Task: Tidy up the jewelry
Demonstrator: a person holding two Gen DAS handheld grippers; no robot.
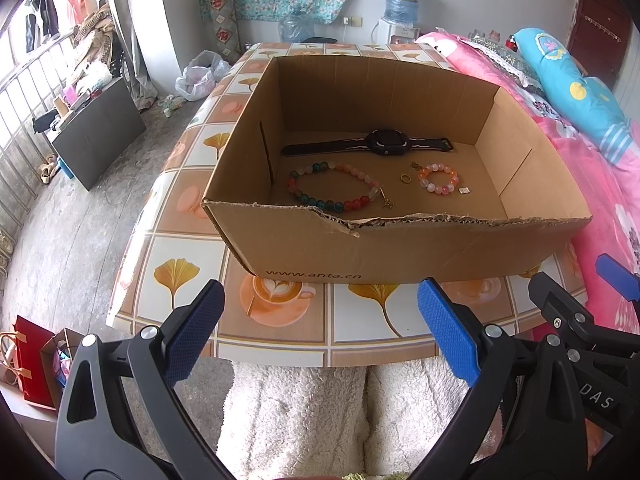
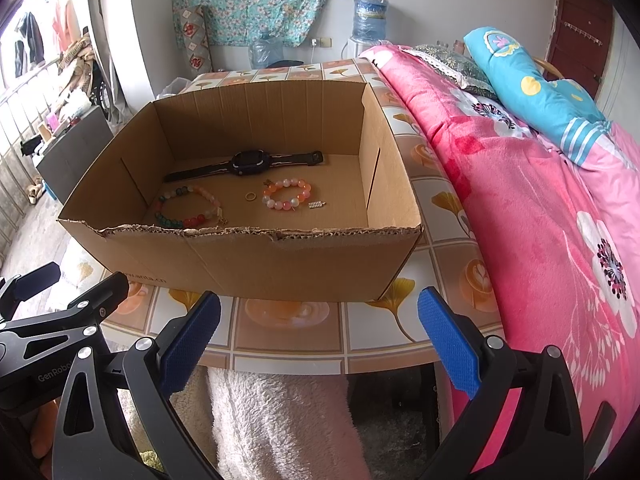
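Observation:
An open cardboard box [image 1: 400, 254] [image 2: 256, 268] stands on the tiled table. Inside lie a black watch [image 1: 380, 142] [image 2: 250, 162], a large multicoloured bead bracelet [image 1: 308, 194] [image 2: 188, 220], a small pink-orange bead bracelet [image 1: 438, 178] [image 2: 286, 194], a gold ring [image 1: 405, 178] [image 2: 250, 196] and a small silver charm [image 1: 464, 190] [image 2: 316, 204]. My left gripper [image 1: 320, 328] hangs open in front of the box, holding nothing. My right gripper [image 2: 320, 332] is also open and empty, just to its right, at the table's near edge.
The table [image 1: 280, 316] carries a ginkgo-and-coffee patterned cover. A pink floral quilt [image 2: 540, 220] and blue pillow [image 2: 532, 88] lie on the bed to the right. A person's fluffy white-clad legs [image 1: 304, 412] sit below the table edge. Bags [image 1: 32, 364] stand on the floor at left.

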